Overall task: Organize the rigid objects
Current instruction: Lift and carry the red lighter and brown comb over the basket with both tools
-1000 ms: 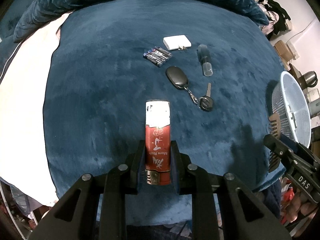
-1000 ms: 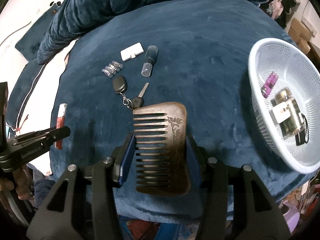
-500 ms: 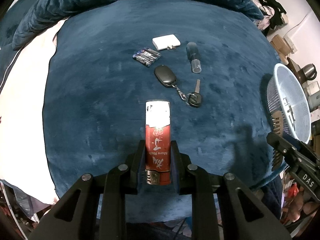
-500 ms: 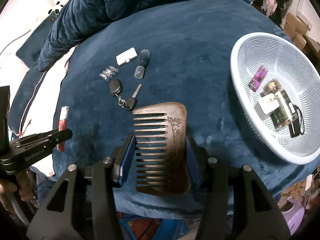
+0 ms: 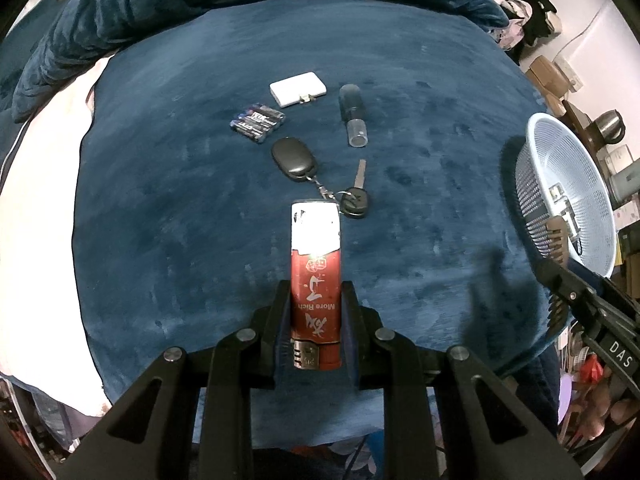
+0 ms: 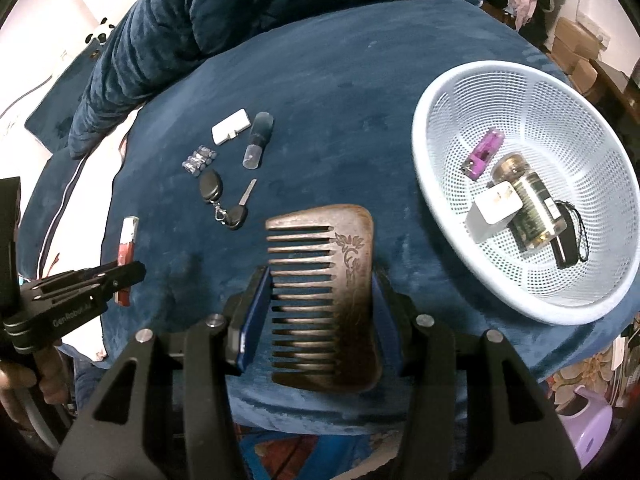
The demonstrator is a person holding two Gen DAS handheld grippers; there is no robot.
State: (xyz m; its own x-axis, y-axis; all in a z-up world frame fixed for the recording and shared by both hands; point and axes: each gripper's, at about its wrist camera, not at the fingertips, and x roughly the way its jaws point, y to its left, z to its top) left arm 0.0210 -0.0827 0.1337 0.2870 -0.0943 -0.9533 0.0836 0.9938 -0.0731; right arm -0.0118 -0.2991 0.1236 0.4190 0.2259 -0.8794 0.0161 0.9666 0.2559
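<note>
My left gripper (image 5: 316,300) is shut on a red and white lighter (image 5: 316,264), held above the blue blanket (image 5: 180,208). My right gripper (image 6: 320,280) is shut on a brown wooden comb (image 6: 332,280), just left of the white mesh basket (image 6: 452,96). The basket holds a purple item (image 6: 484,154), a glass bottle (image 6: 532,208), a white plug (image 6: 496,208) and a black item. On the blanket lie a white adapter (image 5: 298,89), batteries (image 5: 258,122), a black fob with car key (image 5: 294,158) and a small vial (image 5: 352,120).
A rumpled blue duvet (image 6: 224,12) lies at the back. A pale sheet (image 5: 36,220) borders the blanket on the left. Boxes and clutter (image 5: 556,76) stand beyond the basket on the right. The blanket's front edge drops off just under both grippers.
Both grippers have shifted right toward the basket with their loads. The basket has come closer to the comb in the right wrist view. The objects on the blanket have not moved.
</note>
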